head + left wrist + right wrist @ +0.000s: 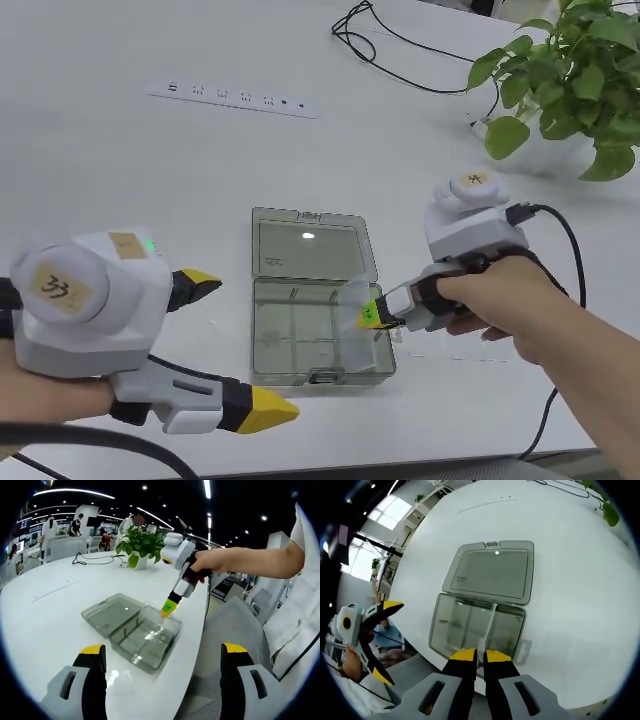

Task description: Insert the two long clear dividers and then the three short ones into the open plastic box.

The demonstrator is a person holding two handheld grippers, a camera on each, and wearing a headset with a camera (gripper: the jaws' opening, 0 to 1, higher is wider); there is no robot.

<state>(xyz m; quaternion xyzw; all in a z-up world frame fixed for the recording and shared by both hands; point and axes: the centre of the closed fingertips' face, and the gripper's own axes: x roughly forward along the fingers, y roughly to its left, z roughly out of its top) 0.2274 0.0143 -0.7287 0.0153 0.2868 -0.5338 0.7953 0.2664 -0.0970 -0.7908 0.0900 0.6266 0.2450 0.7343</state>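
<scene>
A: Plastic box (290, 378) first. Where is it, and what is in it?

B: It sits open on the white table (150, 180), right in front of the person, with its lid (310, 245) laid flat on the far side. Faint clear lines cross the floor of the base, running both lengthwise and across. I judge that some dividers are already seated, but it's clear plastic on clear plastic, so I cannot count them.

A: And the tools?

B: The right gripper (370, 313) is over the right end of the base with its jaws nearly together. They appear to pinch a clear divider (487, 625) that runs from the tips down into the box toward the hinge side. The left gripper (250, 346) hovers at the box's left side. Its jaws are spread wide and hold nothing.

A: So how far along is it?

B: Well into the task, I think. The piece in hand looks partly in, but it is not yet released. Whether it is a long or a short one, I cannot tell. What is left is to press it home, let go, and fit any dividers that remain.
</scene>
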